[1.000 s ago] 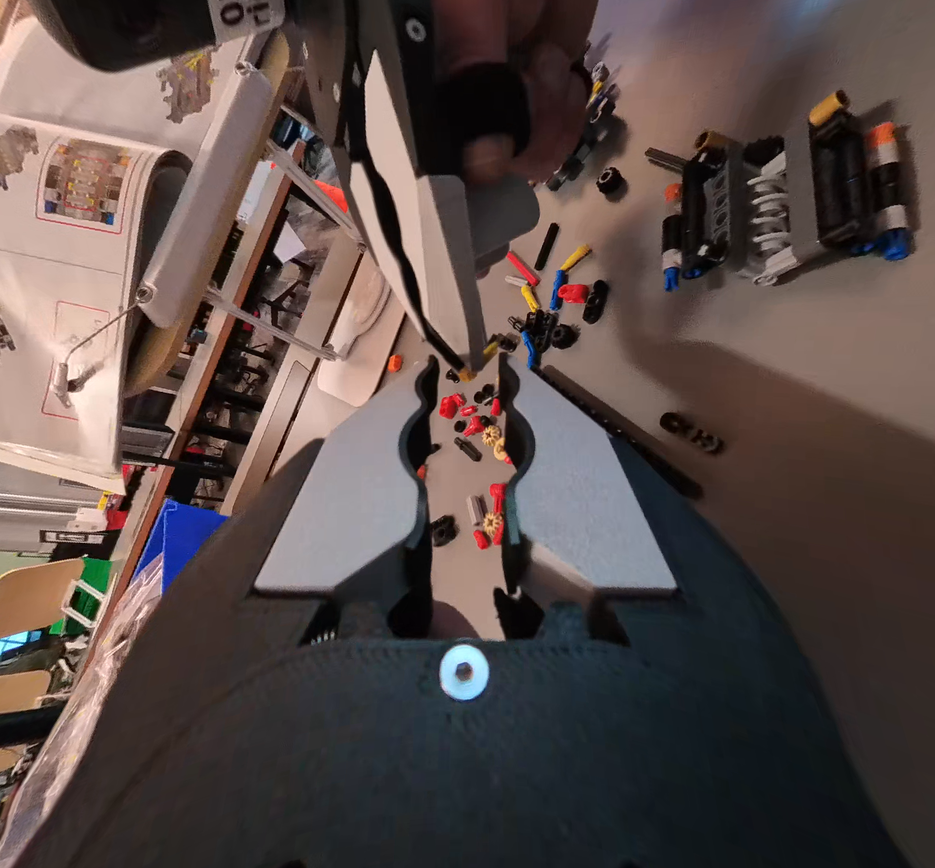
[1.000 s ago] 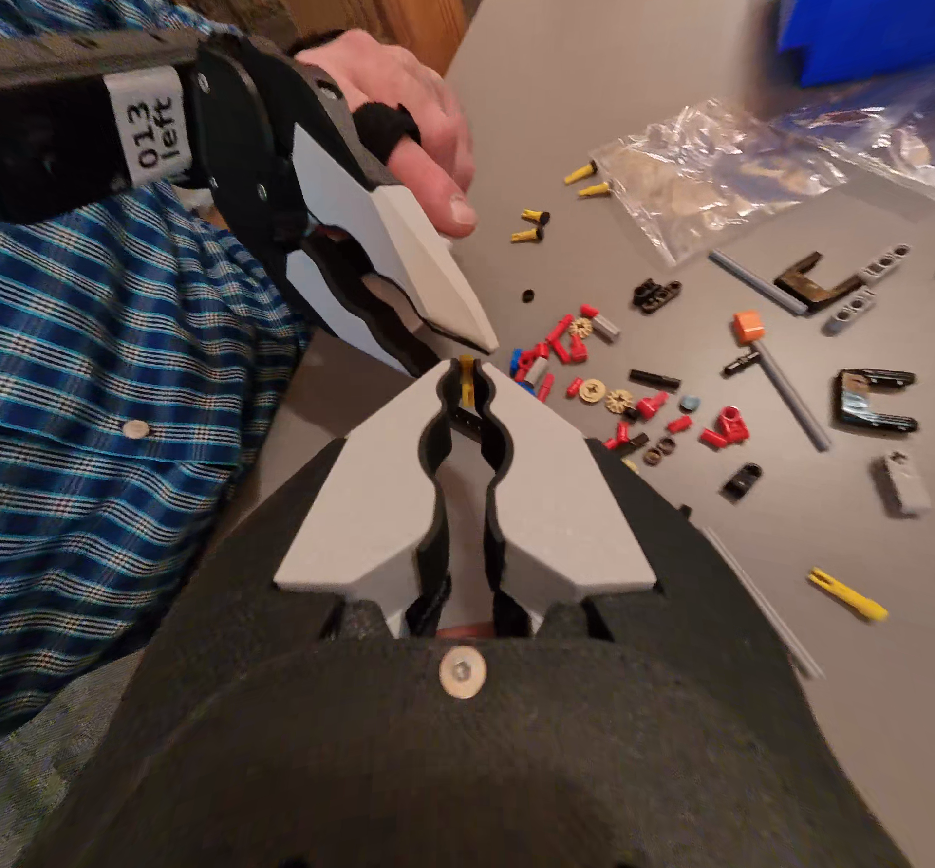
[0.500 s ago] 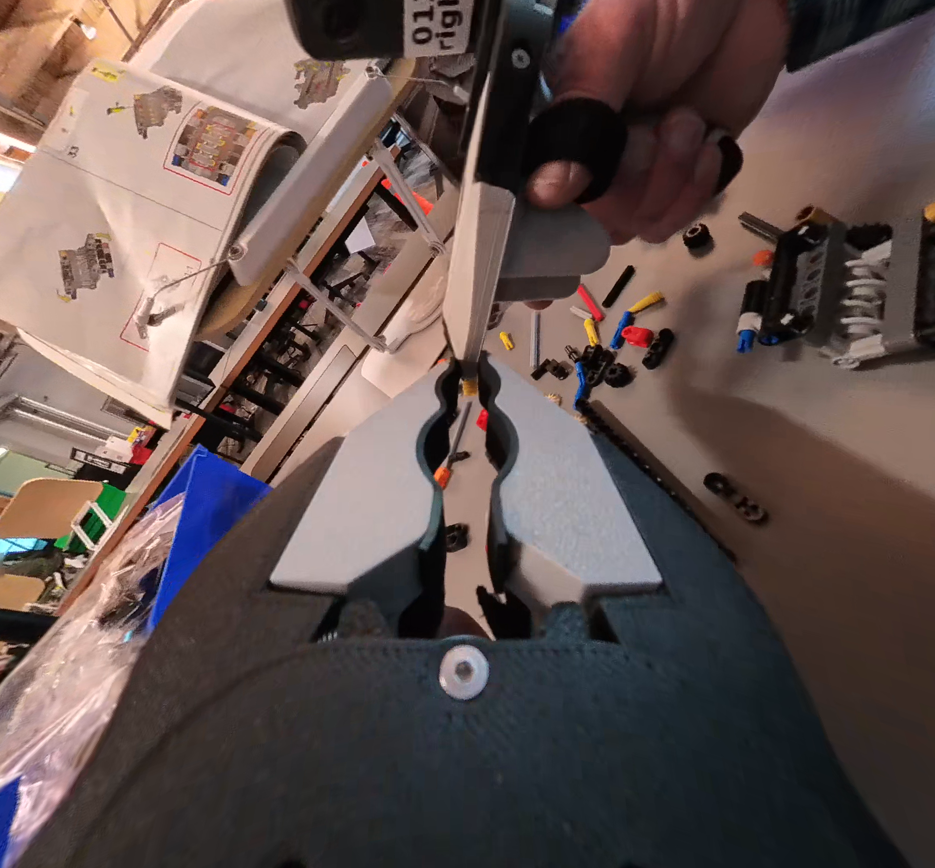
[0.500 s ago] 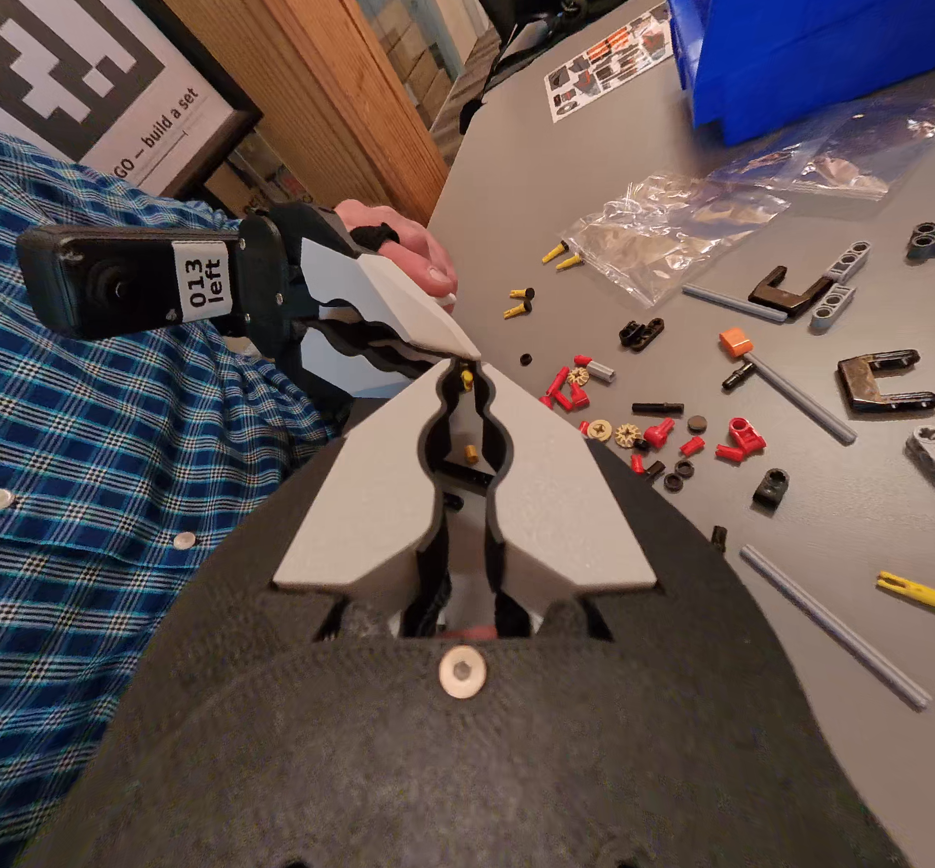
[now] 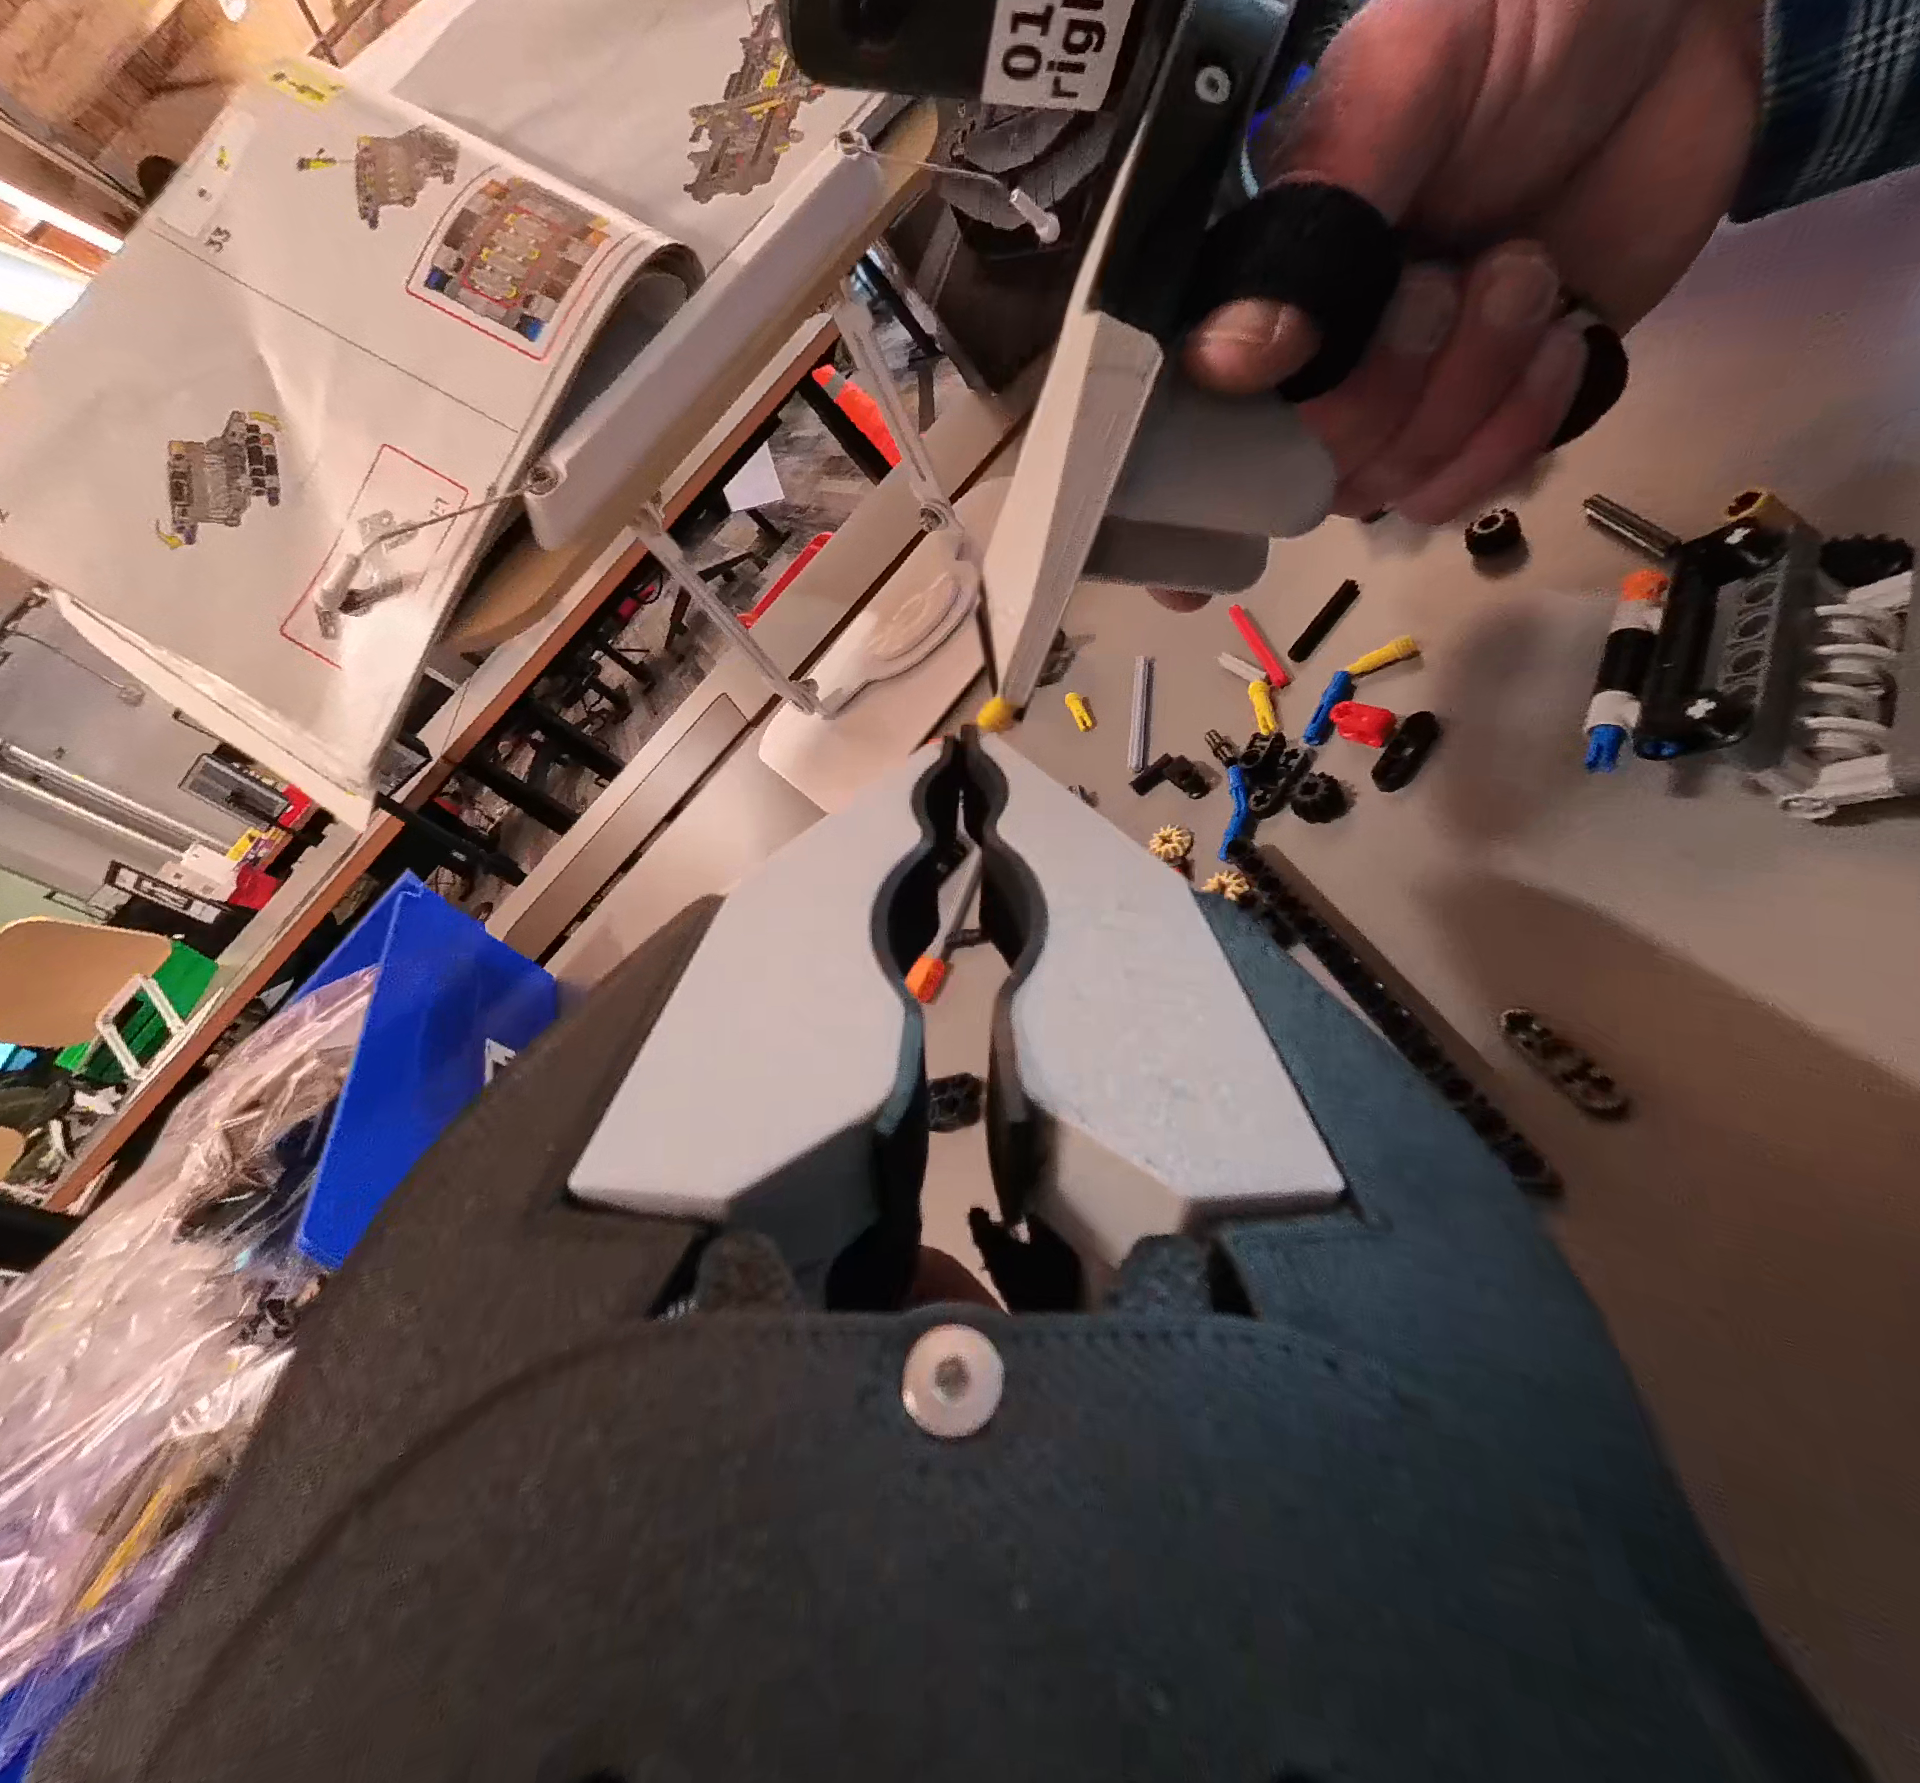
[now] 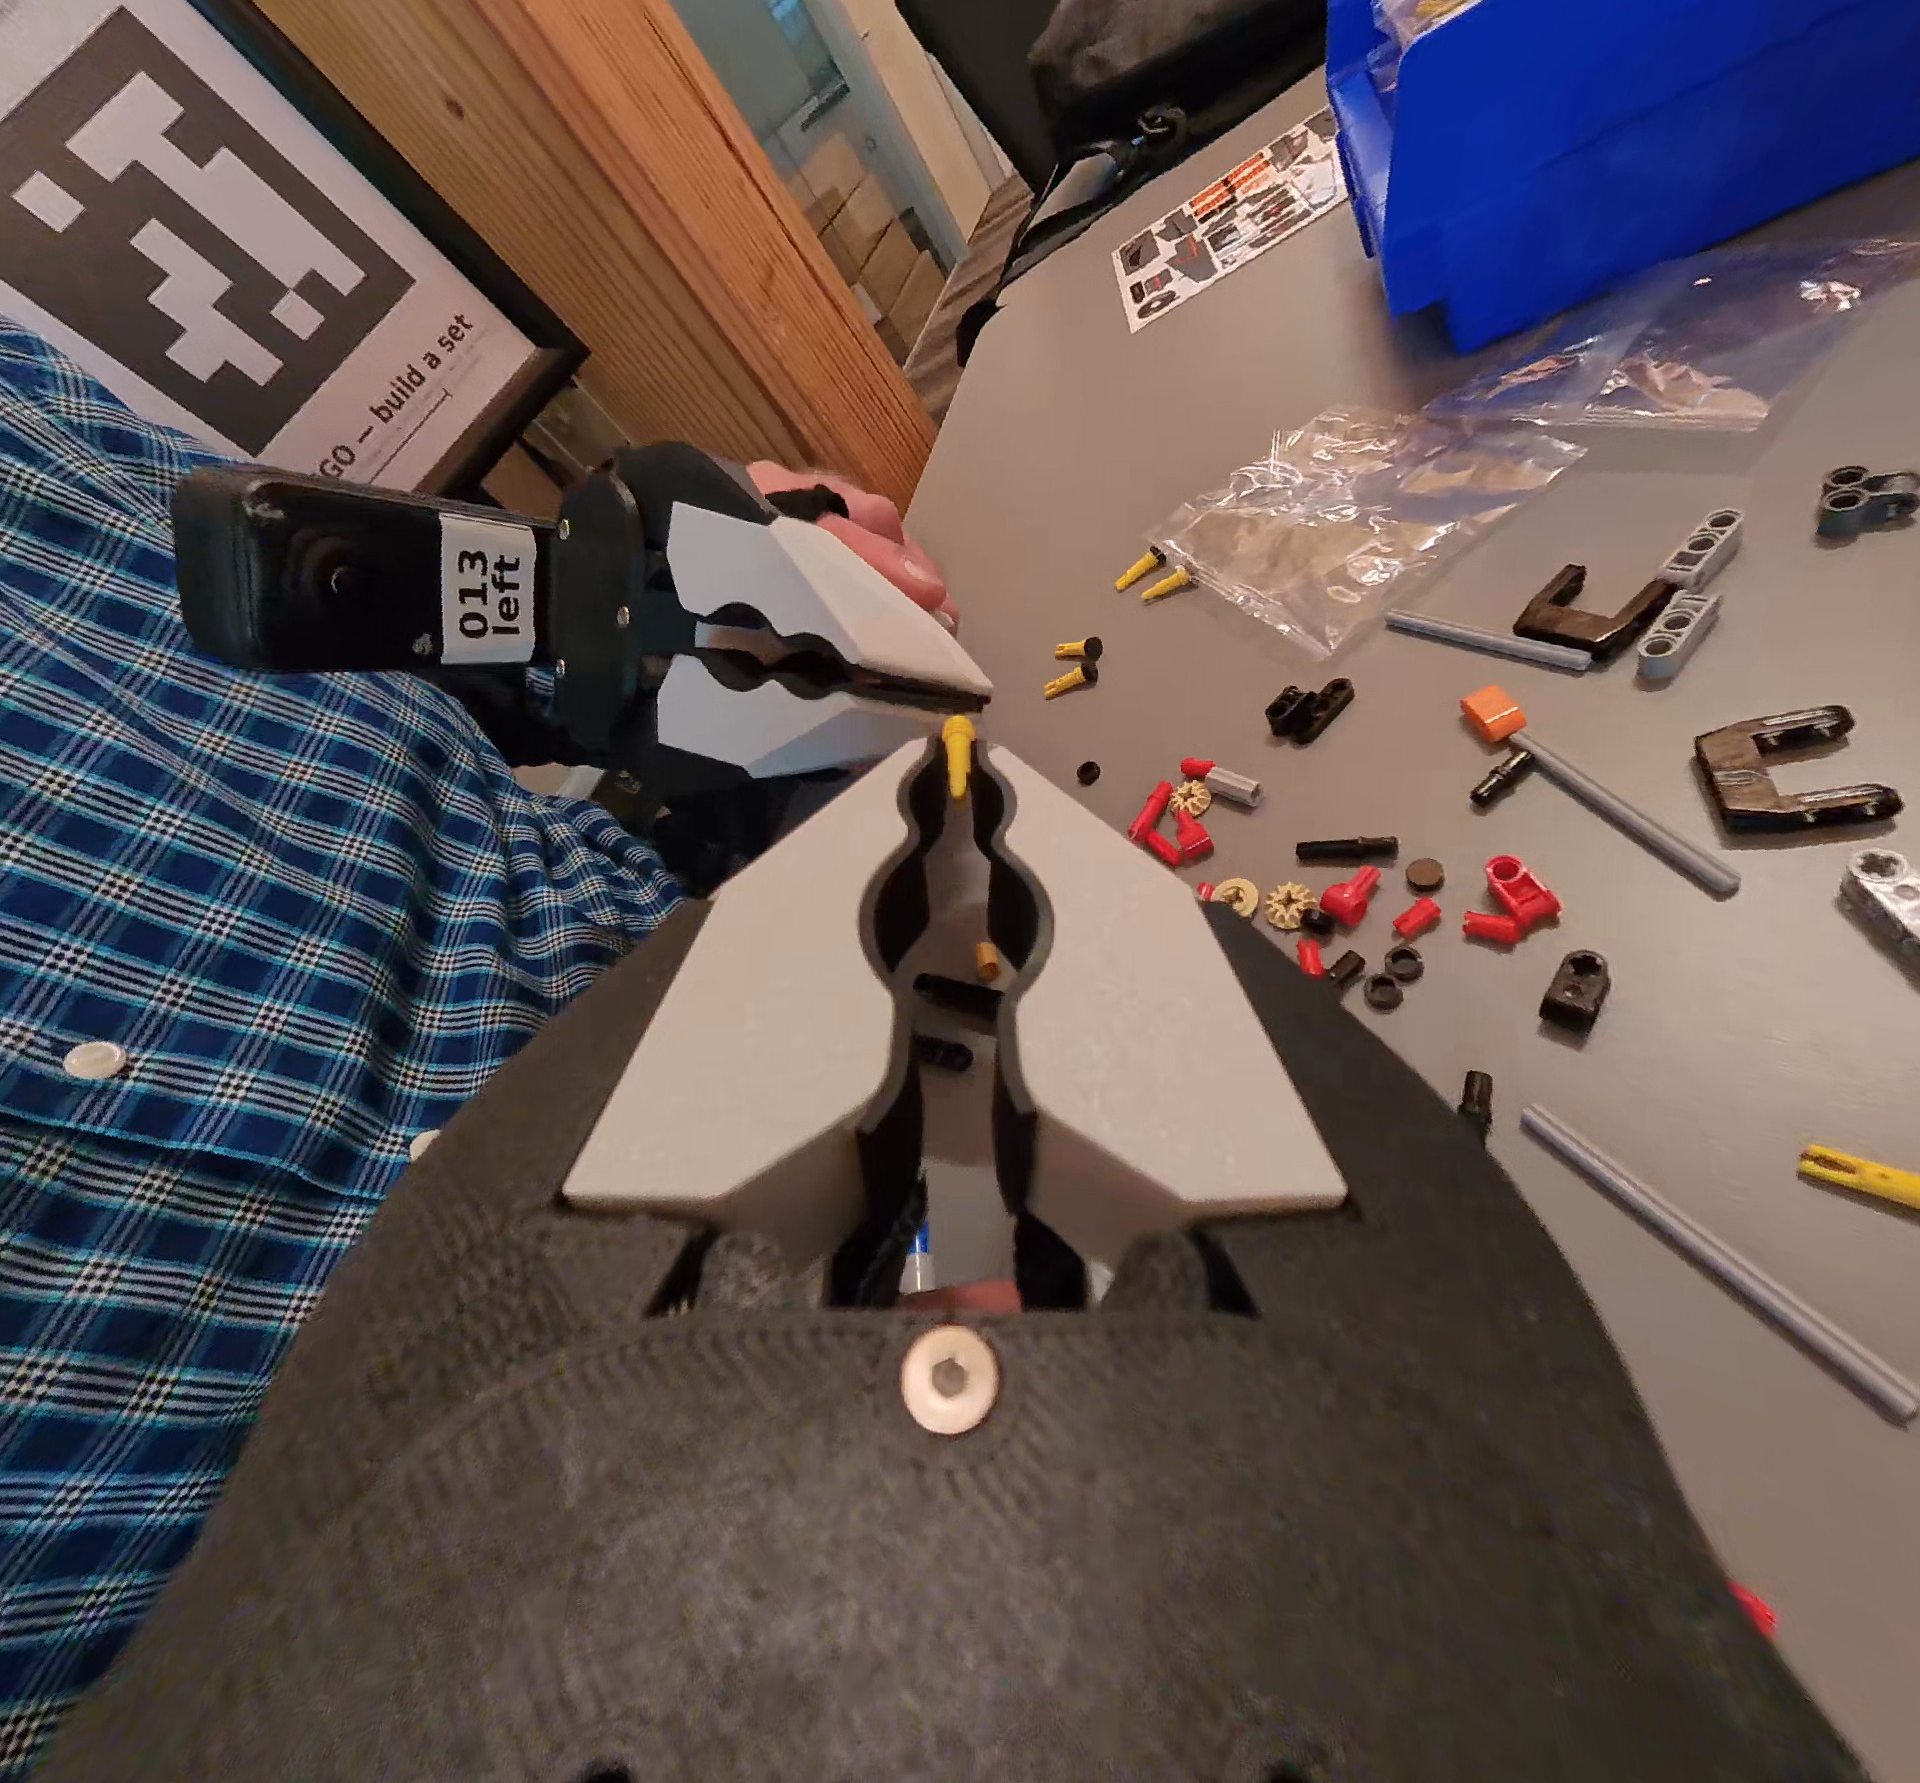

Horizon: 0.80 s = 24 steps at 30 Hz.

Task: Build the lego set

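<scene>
Yellow pin (image 6: 957,757) is pinched at the tips of my right gripper (image 6: 956,746), head poking out toward my left gripper (image 6: 982,689) (tips nearly touching). Left one's jaws look pressed together in both views; can't tell if anything sits between them. Both are held above the grey table (image 6: 1299,362). Part-built assembly (image 5: 1766,663) lies on the table well off to my right. Loose red and black bits (image 6: 1351,902) are scattered near a clear bag (image 6: 1351,507) and blue bin (image 6: 1621,92).
</scene>
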Tool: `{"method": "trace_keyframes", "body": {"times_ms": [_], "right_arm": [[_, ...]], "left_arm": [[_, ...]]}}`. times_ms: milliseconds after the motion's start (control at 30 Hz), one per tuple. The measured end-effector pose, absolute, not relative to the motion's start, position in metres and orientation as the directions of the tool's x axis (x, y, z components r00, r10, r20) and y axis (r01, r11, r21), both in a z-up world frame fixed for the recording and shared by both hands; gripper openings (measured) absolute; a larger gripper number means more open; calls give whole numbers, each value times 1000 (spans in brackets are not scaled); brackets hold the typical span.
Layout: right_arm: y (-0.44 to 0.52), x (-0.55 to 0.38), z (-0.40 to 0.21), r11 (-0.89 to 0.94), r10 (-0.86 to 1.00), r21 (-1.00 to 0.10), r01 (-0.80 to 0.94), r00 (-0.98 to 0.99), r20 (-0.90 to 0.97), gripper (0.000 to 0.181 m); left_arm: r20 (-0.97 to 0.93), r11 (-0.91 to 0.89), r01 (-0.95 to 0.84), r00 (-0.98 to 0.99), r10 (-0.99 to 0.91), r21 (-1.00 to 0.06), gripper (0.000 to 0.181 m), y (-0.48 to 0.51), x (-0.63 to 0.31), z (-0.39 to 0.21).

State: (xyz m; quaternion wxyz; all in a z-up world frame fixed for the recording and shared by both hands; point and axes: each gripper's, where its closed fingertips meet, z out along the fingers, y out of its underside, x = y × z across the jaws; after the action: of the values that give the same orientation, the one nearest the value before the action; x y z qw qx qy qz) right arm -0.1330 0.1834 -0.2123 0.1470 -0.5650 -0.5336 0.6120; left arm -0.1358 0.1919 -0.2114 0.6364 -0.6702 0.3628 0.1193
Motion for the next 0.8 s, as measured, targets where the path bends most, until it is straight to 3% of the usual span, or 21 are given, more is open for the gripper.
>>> {"method": "trace_keyframes", "body": {"times_ms": [33, 167, 367, 567, 667, 800], "right_arm": [[184, -134, -212, -389, 784, -821, 418, -317, -533, 2], [184, -134, -211, -386, 783, -821, 420, -321, -533, 1], [185, -133, -212, -397, 774, -814, 423, -322, -545, 1], [181, -134, -211, -381, 780, -820, 428, -327, -533, 2], [186, -133, -210, -368, 801, -830, 420, -310, -512, 11], [184, -133, -210, -350, 806, -837, 421, -320, -498, 6]], "left_arm": [[-624, 74, -641, 705, -337, -764, 0, 192, -137, -211], [-615, 76, -636, 700, -365, -768, 0, 192, -136, -212], [-663, 130, -676, 635, -397, -726, 24, 190, -131, -211], [-672, 122, -690, 623, -401, -713, 3, 190, -127, -215], [-658, 132, -668, 643, -391, -732, 3, 189, -127, -211], [-639, 126, -649, 663, -390, -750, 3, 189, -127, -212]]}}
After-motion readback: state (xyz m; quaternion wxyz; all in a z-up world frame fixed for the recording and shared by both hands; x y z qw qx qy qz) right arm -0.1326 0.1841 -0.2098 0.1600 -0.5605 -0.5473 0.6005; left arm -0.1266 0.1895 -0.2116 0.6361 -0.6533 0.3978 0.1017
